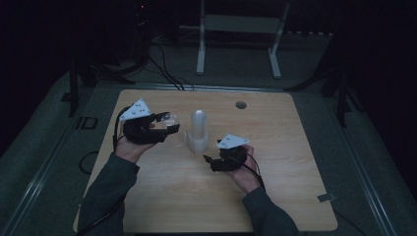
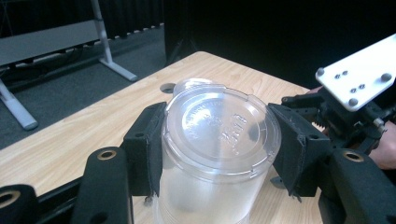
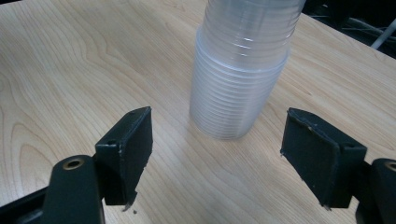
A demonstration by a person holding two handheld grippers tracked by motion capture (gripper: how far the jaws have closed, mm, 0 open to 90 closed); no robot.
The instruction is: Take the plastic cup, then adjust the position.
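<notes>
The clear plastic cup (image 2: pixel 219 154), ribbed and glossy with an embossed round base, sits clamped between the black jaws of the left gripper (image 1: pixel 164 125), held above the table's left half. The table (image 1: pixel 275 196) is pale wood-grain laminate with rounded corners and a round grommet hole (image 1: pixel 240 104), standing on grey carpet in a dim room beside a white metal frame (image 1: pixel 236 29). A translucent stack of nested cups (image 3: pixel 243 70) stands upright mid-table. The right gripper (image 3: pixel 215 158) points at it, jaws wide apart and empty.
</notes>
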